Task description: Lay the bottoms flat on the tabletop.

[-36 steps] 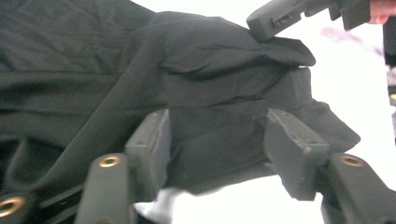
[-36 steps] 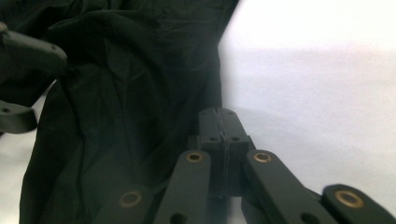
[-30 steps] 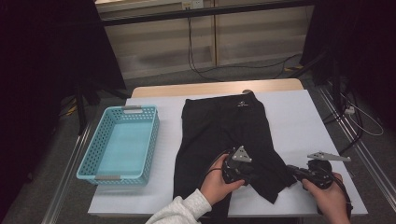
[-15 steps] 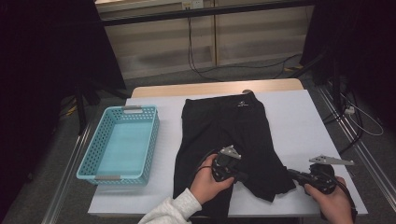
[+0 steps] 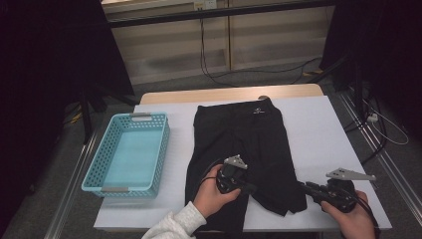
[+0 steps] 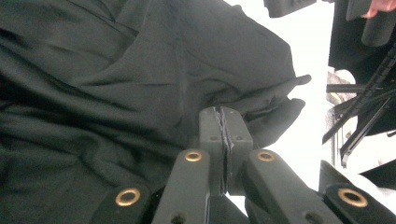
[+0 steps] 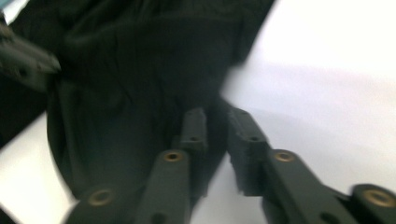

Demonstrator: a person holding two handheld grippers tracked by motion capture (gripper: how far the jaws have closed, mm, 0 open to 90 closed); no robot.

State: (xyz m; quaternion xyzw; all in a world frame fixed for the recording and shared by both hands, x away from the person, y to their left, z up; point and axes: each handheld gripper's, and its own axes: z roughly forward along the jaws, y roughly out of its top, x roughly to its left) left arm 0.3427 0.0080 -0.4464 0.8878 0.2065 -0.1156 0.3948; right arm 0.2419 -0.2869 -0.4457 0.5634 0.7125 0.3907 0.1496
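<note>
Left of frame in the high view: a light-blue basket (image 5: 128, 157) on the white table (image 5: 323, 134), well apart from the work. Beyond the table's far edge, a cable (image 5: 209, 55) trails across the floor.

Centre: black shorts (image 5: 244, 144) lie flat, waistband toward the top of frame, legs toward the bottom edge.

Lower centre: left tool (image 5: 249, 189) rests on the near leg hem. In the left gripper view its jaws are pressed together, a thin fold of the shorts (image 6: 140, 84) pinched between the pads.

Lower right: right tool (image 5: 304, 187) sits at the hem's right corner. Its jaws have just been opening; they stand narrowly apart (image 7: 218, 135), dark cloth (image 7: 140, 84) bunched beside the left jaw, bare table under the right.
</note>
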